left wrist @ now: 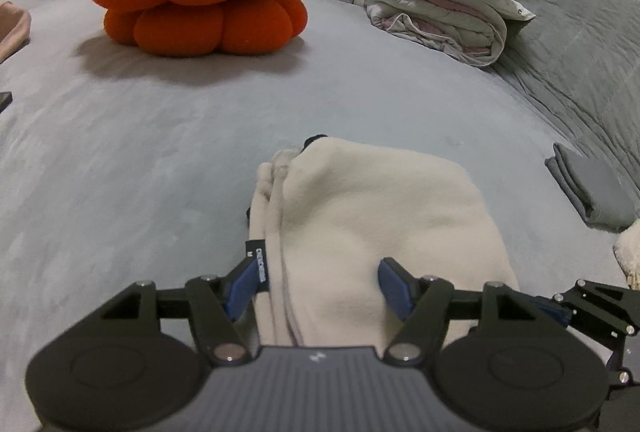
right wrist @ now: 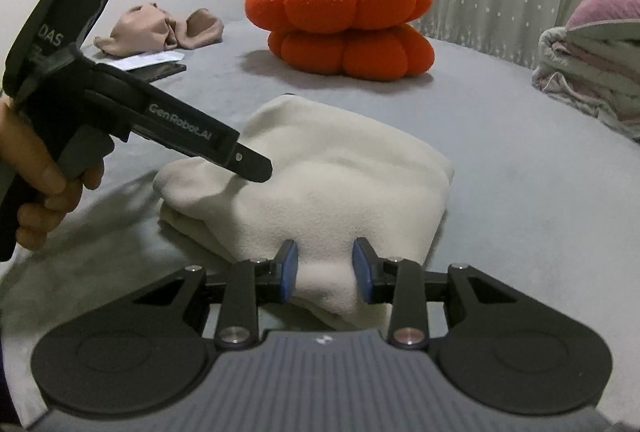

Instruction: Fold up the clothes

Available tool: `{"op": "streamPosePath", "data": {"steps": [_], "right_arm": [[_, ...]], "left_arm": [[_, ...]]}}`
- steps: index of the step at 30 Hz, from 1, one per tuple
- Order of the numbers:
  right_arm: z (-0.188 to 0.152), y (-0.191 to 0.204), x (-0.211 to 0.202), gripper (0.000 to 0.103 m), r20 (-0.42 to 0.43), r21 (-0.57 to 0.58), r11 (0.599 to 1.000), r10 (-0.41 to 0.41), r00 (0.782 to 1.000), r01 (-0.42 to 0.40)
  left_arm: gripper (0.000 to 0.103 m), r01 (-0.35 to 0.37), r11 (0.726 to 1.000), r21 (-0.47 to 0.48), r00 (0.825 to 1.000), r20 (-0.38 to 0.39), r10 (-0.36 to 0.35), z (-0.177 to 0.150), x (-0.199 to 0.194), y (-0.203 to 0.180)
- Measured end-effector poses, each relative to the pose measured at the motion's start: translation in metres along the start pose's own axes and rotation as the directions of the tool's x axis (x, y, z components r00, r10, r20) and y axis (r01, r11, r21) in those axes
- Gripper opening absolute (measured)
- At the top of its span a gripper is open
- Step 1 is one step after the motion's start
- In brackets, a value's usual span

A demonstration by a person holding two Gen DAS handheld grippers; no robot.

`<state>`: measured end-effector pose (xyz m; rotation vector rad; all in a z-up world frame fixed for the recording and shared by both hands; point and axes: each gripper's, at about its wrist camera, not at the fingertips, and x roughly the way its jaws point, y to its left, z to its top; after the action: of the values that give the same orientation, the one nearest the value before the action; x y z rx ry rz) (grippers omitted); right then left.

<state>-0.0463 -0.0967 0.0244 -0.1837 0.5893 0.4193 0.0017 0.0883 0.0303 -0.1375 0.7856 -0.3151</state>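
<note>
Cream fleece garment (right wrist: 320, 188) lies folded on the grey bed (right wrist: 520, 192), both the left tool (left wrist: 320, 282) and right tool (right wrist: 325, 268) spread open over it.

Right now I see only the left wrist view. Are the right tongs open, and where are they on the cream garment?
Observer: The right tongs are open. The near folded edge of the cream garment sits between their pads.
Operator: How do my left tongs look from that side?
Observer: The left tongs slant down toward the garment's left part, and a hand holds their grip.
Operator: What lies beyond my left edge?
Observer: A crumpled pink cloth, with a flat dark device and a white paper in front of it.
</note>
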Motion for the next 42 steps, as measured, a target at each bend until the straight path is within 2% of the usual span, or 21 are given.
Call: {"op": "streamPosePath", "data": {"steps": [5, 12, 17, 18, 24, 29, 31, 33, 37, 40, 42], "right_arm": [[-0.002, 0.007, -0.002, 0.037, 0.006, -0.030, 0.999, -0.026, 1.000, 0.026], [0.009, -0.007, -0.020, 0.035, 0.037, 0.013, 1.000, 0.007, 0.999, -0.007], [0.009, -0.010, -0.022, 0.039, 0.011, 0.033, 0.999, 0.015, 1.000, -0.016], [0.006, -0.007, -0.019, 0.044, 0.006, 0.022, 1.000, 0.011, 1.000, -0.011], [-0.004, 0.005, -0.009, 0.045, 0.004, -0.030, 0.999, -0.013, 1.000, 0.013], [-0.010, 0.011, -0.004, 0.045, 0.005, -0.060, 0.998, -0.026, 1.000, 0.026], [-0.011, 0.014, -0.004, 0.045, 0.007, -0.068, 0.997, -0.032, 0.999, 0.032], [-0.012, 0.017, -0.004, 0.045, 0.006, -0.085, 0.996, -0.040, 0.999, 0.040], [-0.012, 0.021, -0.002, 0.045, 0.003, -0.103, 0.994, -0.048, 0.999, 0.048], [-0.011, 0.024, -0.002, 0.045, -0.001, -0.121, 0.991, -0.056, 0.998, 0.056], [-0.010, 0.024, -0.002, 0.045, -0.005, -0.135, 0.989, -0.057, 0.998, 0.056]], "left_arm": [[0.069, 0.001, 1.000, -0.006, 1.000, -0.001, -0.001, -0.001, 0.002, 0.003], [0.069, 0.011, 1.000, -0.027, 1.000, -0.017, -0.012, -0.003, 0.003, 0.012], [0.069, 0.017, 0.999, -0.038, 1.000, -0.023, -0.018, -0.003, 0.003, 0.012], [0.069, 0.015, 0.999, -0.032, 1.000, -0.022, -0.015, -0.003, 0.002, 0.010], [0.065, 0.037, 0.997, -0.062, 0.999, -0.001, -0.037, -0.002, -0.006, 0.010], [0.063, 0.082, 0.994, -0.068, 0.992, 0.104, -0.074, 0.005, -0.029, 0.010], [0.063, 0.119, 0.992, -0.040, 0.984, 0.139, -0.112, 0.006, -0.036, 0.006], [0.063, 0.154, 0.988, 0.000, 0.978, 0.141, -0.153, 0.004, -0.037, -0.002], [0.063, 0.181, 0.981, 0.069, 0.978, 0.091, -0.187, -0.003, -0.024, -0.020], [0.063, 0.134, 0.986, 0.098, 0.990, 0.036, -0.138, -0.006, -0.005, -0.024], [0.067, 0.103, 0.988, 0.111, 0.994, 0.022, -0.107, -0.008, 0.001, -0.024]]}}
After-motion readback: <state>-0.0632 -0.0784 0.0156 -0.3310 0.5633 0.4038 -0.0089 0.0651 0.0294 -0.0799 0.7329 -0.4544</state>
